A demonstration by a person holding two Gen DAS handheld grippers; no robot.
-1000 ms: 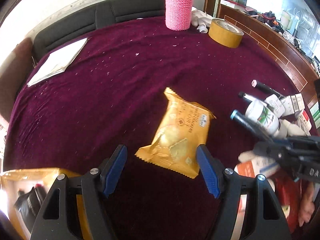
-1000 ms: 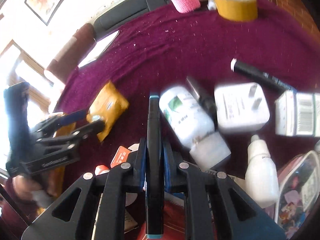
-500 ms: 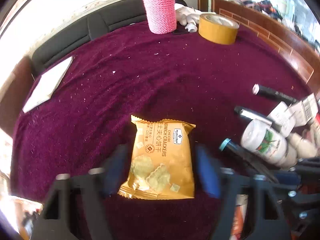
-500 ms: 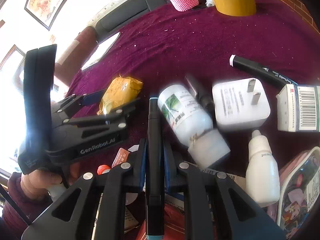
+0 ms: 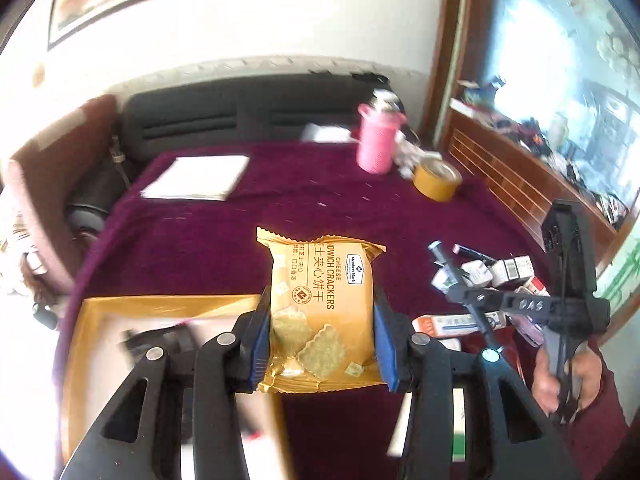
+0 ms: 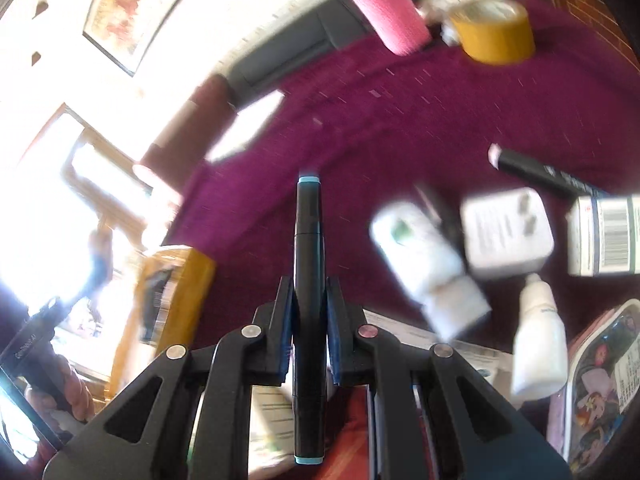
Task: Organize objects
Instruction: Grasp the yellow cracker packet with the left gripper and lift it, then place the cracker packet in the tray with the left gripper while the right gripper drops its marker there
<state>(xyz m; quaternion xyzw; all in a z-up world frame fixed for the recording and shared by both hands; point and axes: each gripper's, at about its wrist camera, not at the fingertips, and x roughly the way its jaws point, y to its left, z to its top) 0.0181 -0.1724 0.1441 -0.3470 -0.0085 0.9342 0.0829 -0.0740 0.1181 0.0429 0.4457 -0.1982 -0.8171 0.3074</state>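
**Cracker packet and marker both held above the cluttered worktop**

The left hand-held gripper point(image 5: 322, 334) is clenched on a yellow cracker packet point(image 5: 320, 312), its blue pads pressing the packet's two long edges. The packet hangs clear of the maroon cloth point(image 5: 280, 216), over the far right corner of a yellow box point(image 5: 168, 304) that sits at the near left edge of the worktop. The left jaws have just been closing, with the packet between them.

The right hand-held gripper point(image 6: 308, 312) is clamped tight on a black marker point(image 6: 307, 280) with pale blue ends, which runs lengthwise between the fingers and points away from the camera.

On the right side of the cloth lies a loose cluster: a white bottle point(image 6: 428, 264), a white plug adapter point(image 6: 506, 232), a small dropper bottle point(image 6: 538, 348), a second black marker point(image 6: 548, 172) and a barcoded carton point(image 6: 608, 236). At the far side stand a pink knitted cup holder point(image 5: 378, 142) and a roll of tan tape point(image 5: 436, 180); white paper point(image 5: 196, 178) lies far left.
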